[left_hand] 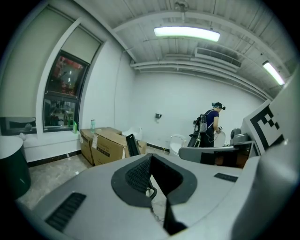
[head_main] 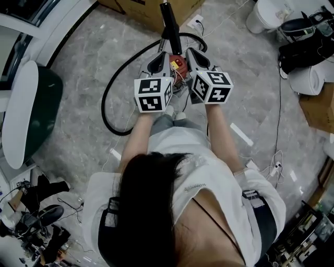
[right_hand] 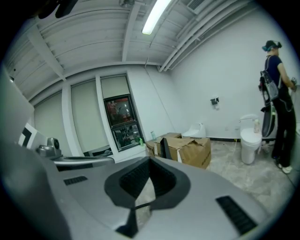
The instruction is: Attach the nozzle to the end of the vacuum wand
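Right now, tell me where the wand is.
Head view, top centre: the wand runs from the red vacuum body up toward the cardboard box, with the hose looping on the floor to its left.

The grey marbled floor (head_main: 78,130) carries a black hose (head_main: 103,104) curled in a wide loop, cardboard boxes (head_main: 151,13) at the far side, a white toilet (right_hand: 250,140) standing apart from them, and thin white cables (head_main: 279,104) trailing along the right.
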Available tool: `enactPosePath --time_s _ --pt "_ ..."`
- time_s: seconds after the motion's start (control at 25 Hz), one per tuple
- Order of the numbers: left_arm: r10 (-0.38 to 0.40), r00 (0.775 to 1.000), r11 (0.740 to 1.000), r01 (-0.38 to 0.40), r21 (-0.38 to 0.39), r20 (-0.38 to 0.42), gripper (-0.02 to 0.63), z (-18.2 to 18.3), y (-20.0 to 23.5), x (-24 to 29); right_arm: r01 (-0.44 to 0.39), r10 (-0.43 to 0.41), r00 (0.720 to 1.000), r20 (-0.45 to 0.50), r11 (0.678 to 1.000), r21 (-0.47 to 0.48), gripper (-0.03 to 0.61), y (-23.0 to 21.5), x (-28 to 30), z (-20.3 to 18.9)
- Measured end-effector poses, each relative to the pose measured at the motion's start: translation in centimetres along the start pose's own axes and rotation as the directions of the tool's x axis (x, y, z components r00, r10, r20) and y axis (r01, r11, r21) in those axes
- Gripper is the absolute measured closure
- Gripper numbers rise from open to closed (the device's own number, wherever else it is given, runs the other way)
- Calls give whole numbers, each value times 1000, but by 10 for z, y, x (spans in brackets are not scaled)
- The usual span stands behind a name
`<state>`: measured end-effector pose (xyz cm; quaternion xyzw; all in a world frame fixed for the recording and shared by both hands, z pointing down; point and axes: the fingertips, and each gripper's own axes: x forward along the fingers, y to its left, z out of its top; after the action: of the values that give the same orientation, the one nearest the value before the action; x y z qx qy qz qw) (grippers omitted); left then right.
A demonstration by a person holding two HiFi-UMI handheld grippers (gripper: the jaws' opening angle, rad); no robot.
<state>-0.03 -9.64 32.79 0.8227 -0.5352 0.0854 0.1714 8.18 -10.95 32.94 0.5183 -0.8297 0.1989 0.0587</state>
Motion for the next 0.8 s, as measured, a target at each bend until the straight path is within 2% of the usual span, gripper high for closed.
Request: enactPosePath --time_s 0.28,0.8 --pt "18 1000 1000 -18 -7 0 611 -1 8 -2 10 -10 1000 -10 998 -59 565 9 2 -4" --pt "33 999 999 -33 1 -27 612 -11 10 3 11 -17 997 -72 997 -79 565 11 8 -24"
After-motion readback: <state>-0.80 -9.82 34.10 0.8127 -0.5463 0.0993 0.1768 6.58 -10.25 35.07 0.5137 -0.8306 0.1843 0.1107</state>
